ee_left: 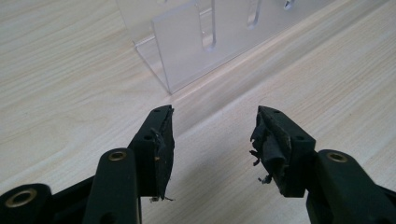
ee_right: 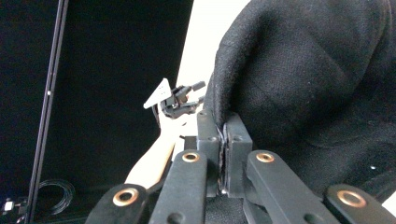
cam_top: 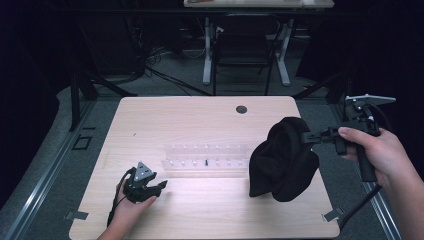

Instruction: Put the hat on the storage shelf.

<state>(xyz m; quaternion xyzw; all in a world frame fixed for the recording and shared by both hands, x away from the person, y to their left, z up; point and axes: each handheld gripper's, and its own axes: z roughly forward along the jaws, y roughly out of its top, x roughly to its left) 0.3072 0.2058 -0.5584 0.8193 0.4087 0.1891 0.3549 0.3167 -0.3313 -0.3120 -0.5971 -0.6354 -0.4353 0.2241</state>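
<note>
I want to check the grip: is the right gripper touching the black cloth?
Touching. In the right gripper view, the right gripper has its jaws pinched on an edge of the black cloth.

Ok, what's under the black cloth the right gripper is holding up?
The black cloth hangs from the right gripper; its lower folds reach the table. It covers the clear rack's right end and the tabletop beneath.

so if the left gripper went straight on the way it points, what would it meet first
Probably the clear acrylic rack: the open left gripper has bare wooden table before it, then the rack's near corner, though depth is hard to judge.
</note>
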